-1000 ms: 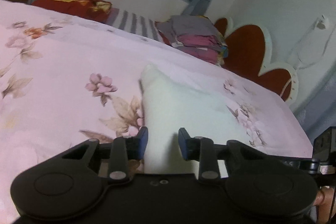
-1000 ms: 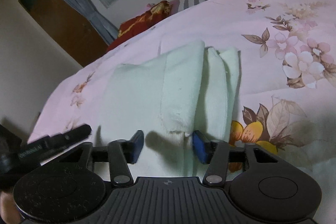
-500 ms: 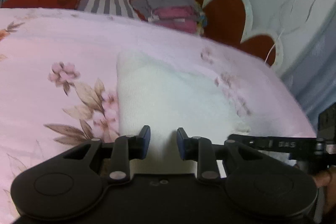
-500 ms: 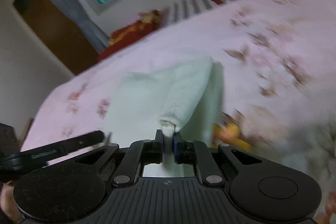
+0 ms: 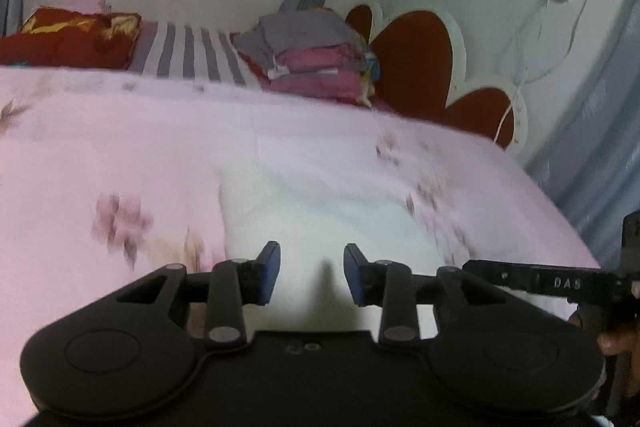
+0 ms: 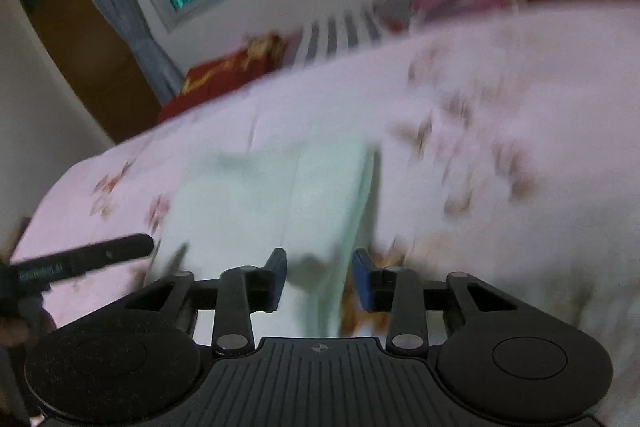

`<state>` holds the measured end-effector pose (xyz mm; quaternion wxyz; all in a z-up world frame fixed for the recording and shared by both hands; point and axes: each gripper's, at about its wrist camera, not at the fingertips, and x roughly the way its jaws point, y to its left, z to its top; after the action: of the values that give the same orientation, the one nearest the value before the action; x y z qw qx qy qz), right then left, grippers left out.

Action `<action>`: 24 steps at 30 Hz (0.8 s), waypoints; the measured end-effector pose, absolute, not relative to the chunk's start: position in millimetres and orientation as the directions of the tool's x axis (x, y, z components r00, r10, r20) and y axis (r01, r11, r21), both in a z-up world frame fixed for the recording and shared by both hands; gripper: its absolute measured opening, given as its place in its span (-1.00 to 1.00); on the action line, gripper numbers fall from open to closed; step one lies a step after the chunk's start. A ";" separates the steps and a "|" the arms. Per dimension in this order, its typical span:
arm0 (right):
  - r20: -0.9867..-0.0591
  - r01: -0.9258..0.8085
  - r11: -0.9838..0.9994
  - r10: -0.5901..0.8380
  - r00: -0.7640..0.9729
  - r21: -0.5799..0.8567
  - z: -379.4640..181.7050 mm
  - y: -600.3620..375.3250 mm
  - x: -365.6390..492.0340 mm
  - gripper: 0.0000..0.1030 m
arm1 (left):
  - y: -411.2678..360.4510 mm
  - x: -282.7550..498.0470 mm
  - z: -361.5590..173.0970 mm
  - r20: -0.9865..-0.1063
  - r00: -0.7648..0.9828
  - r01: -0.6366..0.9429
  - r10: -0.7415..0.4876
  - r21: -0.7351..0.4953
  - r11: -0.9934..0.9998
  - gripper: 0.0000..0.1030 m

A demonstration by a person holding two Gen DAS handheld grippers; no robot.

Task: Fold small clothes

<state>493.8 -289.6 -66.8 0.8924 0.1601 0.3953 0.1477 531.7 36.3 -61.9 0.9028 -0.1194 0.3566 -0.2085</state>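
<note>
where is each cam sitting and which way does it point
Left wrist: sits behind the open left gripper, facing across the bed toward the window wall; the right gripper's finger shows at the right edge.
Right wrist: sits behind the open right gripper, tilted, facing the same wall; the left gripper's finger shows at the left.
Shared: the white garment, clothes stack, window.

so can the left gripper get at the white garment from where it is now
Probably yes. The left gripper is open, and the white garment lies flat on the pink bedspread directly ahead of its fingers with nothing between. The right gripper sits off to the side, also open.
</note>
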 end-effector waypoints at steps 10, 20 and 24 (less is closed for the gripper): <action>-0.743 -0.182 0.954 0.300 0.598 0.239 -106.9 -245.2 581.5 -0.48 | 22.3 594.4 -108.8 -0.652 0.580 0.316 -0.489 -0.374 0.872 -0.42; -0.747 -0.196 0.957 0.289 0.599 0.213 -106.8 -251.5 579.4 -0.48 | 16.3 603.1 -105.5 -0.684 0.568 0.299 -0.457 -0.347 0.889 -0.43; -0.744 -0.191 0.961 0.278 0.607 0.203 -93.4 -254.1 572.4 -0.48 | 27.4 566.8 -83.3 -0.608 0.610 0.370 -0.508 -0.349 0.861 -0.44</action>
<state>572.4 -254.1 -93.4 0.8950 0.0513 0.4233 0.1308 566.8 27.4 -83.3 0.8922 -0.0942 0.3667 -0.2462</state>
